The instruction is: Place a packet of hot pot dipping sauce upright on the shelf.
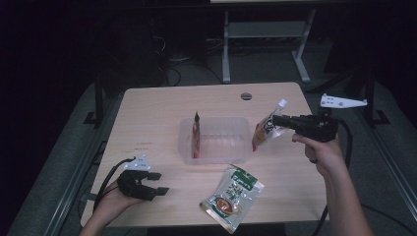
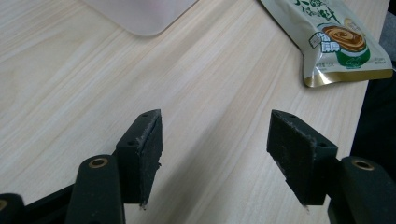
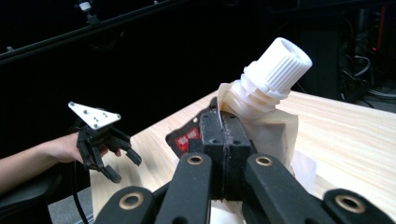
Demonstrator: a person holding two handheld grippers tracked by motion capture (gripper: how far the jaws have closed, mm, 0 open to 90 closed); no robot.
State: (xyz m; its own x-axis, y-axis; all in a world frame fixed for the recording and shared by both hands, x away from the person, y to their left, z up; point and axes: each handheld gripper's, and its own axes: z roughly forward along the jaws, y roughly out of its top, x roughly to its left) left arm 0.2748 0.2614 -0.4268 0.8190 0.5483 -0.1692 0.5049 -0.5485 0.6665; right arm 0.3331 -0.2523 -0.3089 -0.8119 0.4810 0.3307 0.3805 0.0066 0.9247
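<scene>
Gripping a white-capped spout pouch (image 1: 268, 128), the right gripper (image 1: 276, 120) is being held above the table (image 1: 147, 113), just to the right of the clear plastic tray (image 1: 216, 156); its jaws are being pressed together on the pouch's upper edge, just beside the ribbed cap, as the right gripper view is showing (image 3: 275, 116). A red packet (image 1: 196, 135) is being propped upright against the tray's left inner wall. A green and gold snack packet (image 1: 232, 196) is lying flat near the table's front edge, in front of the tray and apart from it. The left gripper (image 1: 156, 183) is being held low over the front left corner of the table, its jaws being kept wide apart with nothing between them (image 2: 215, 158); bare wood is being seen through the gap, and the snack packet (image 2: 336, 42) is lying well beyond them.
</scene>
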